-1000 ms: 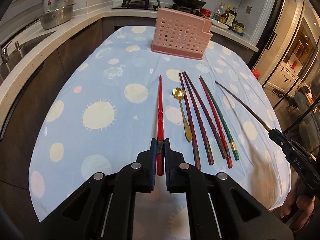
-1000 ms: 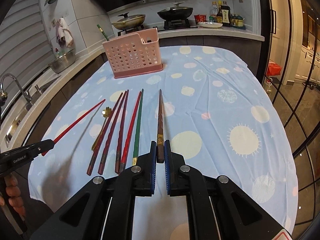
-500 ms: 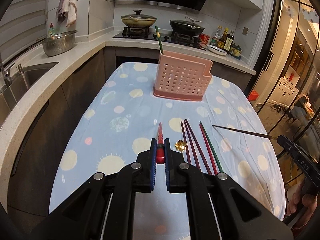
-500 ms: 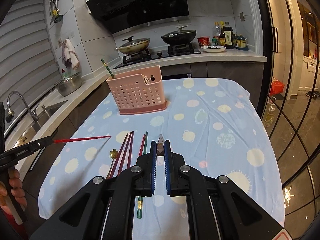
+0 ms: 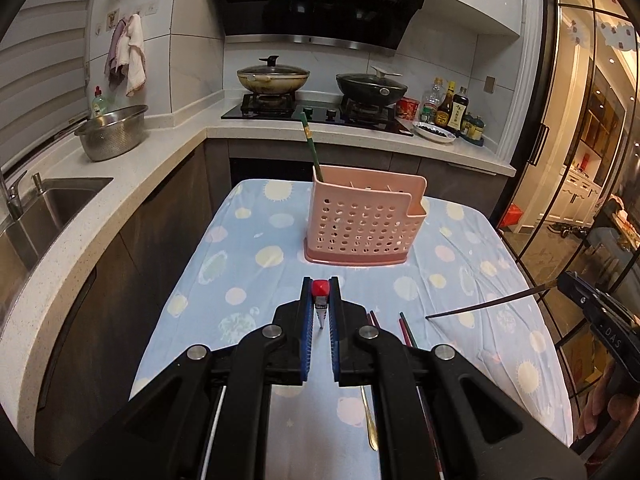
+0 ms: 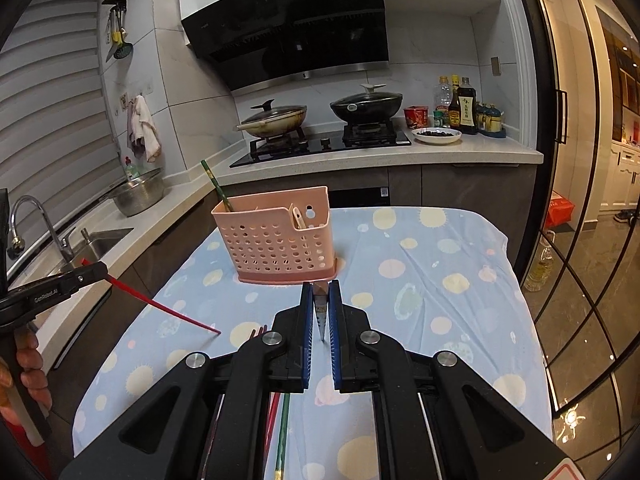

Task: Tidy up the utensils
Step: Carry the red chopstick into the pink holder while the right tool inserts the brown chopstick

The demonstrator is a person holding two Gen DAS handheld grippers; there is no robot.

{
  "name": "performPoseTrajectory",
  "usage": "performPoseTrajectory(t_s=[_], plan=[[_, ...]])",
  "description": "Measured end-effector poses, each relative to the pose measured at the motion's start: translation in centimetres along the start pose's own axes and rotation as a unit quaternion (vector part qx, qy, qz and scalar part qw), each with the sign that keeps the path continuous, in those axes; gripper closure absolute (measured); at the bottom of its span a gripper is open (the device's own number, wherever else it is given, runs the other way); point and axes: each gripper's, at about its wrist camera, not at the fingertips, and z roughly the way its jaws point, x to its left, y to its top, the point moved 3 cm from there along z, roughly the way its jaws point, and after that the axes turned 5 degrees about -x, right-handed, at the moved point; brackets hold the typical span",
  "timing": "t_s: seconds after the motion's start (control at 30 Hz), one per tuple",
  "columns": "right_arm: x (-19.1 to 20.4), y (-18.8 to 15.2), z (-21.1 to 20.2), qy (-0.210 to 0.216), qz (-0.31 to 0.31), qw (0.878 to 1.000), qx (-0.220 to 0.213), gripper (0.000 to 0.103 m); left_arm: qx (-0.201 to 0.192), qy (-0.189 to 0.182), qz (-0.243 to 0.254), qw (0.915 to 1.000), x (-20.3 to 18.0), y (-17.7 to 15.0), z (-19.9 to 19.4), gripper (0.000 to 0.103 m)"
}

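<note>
My left gripper (image 5: pixel 320 292) is shut on a red chopstick (image 5: pixel 320 289), held by its thick end and lifted off the table, tip hanging down. My right gripper (image 6: pixel 320 293) is shut on a dark brown chopstick (image 6: pixel 320 312), lifted the same way. Each gripper shows in the other's view: the left one (image 6: pixel 90 270) with the red chopstick (image 6: pixel 168 312), the right one (image 5: pixel 568 284) with the brown chopstick (image 5: pixel 488 302). The pink perforated utensil holder (image 5: pixel 364 224) stands ahead on the table and holds a green chopstick (image 5: pixel 312 144). Other chopsticks (image 5: pixel 406 330) and a gold spoon (image 5: pixel 370 428) lie below the grippers.
The table wears a blue cloth with pale spots (image 5: pixel 256 264). A counter with a sink (image 5: pixel 48 208) runs along the left. A stove with two lidded pans (image 5: pixel 320 80) and bottles (image 5: pixel 452 108) are behind the table. Glass doors (image 6: pixel 592 200) stand to the right.
Both grippers have lifted their chopsticks off the table and tilted up, so the chopsticks now hang tip-down. Both views rose and moved toward the pink holder.
</note>
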Motion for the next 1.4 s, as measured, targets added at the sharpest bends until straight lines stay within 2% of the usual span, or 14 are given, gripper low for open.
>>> performPoseTrajectory(t_s=[0.67, 1.13, 1.4], plan=[[0.9, 6.2, 3.1, 0.014, -0.008, 0.999, -0.031, 0.096, -0.066, -0.019, 0.017, 0.9975, -3.0, 8.6, 1.4, 0.096], [2.2, 14.5, 5.8, 0.026, -0.008, 0.996, -0.083, 0.096, -0.115, -0.012, 0.029, 0.9928, -4.1, 16.7, 2.3, 0.096], [2.5, 18.9, 8.5, 0.024, 0.003, 0.994, -0.105, 0.096, -0.120, -0.001, 0.030, 0.9923, -3.9, 20.2, 4.8, 0.096]])
